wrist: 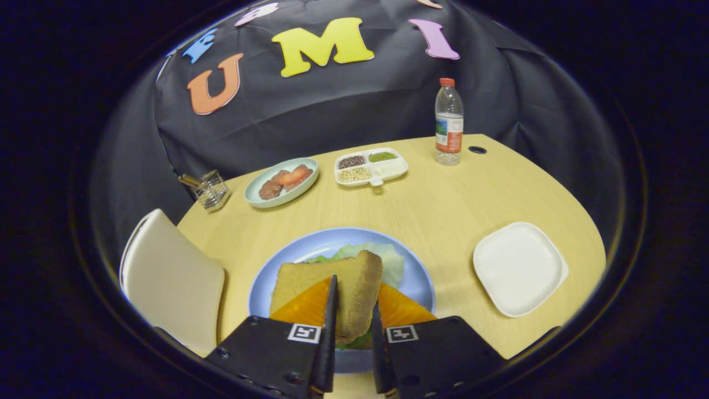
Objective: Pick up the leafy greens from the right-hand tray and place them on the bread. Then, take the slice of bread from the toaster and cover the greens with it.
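My gripper is shut on a slice of brown bread, both fingers pressing on its near edge. The slice hangs tilted over a blue plate. Pale leafy greens lie on that plate, showing beyond the slice and a little under its near end. Whatever lies under the greens is hidden. A white toaster stands to the left of the plate. The white square tray to the right of the plate holds nothing.
Beyond the plate stand a pale green dish with meat and a tomato slice, a white divided tray of beans and a water bottle. A small wire rack sits at the far left. A round hole marks the tabletop by the bottle.
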`<state>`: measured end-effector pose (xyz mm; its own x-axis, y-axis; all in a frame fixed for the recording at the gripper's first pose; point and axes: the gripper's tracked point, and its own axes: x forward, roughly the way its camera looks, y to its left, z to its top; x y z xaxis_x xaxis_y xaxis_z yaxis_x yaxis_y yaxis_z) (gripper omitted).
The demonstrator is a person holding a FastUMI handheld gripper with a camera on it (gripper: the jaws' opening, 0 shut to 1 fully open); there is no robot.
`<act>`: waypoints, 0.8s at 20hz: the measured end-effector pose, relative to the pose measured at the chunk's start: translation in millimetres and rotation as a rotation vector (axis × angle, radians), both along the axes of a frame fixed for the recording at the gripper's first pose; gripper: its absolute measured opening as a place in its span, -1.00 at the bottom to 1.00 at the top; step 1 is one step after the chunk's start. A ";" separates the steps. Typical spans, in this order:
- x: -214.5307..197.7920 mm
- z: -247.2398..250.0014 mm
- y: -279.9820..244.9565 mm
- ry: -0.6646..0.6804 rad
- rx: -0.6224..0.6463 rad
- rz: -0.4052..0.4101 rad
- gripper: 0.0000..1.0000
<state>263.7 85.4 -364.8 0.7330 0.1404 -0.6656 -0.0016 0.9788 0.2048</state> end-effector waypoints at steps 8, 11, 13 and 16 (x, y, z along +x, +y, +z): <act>-2.9 4.7 -14.1 -0.036 -0.012 -0.010 0.19; -9.8 13.6 -17.5 -0.056 -0.029 -0.008 0.56; -16.7 29.6 -22.9 -0.083 -0.055 -0.014 0.85; -29.4 73.6 -26.8 -0.180 -0.093 -0.006 0.93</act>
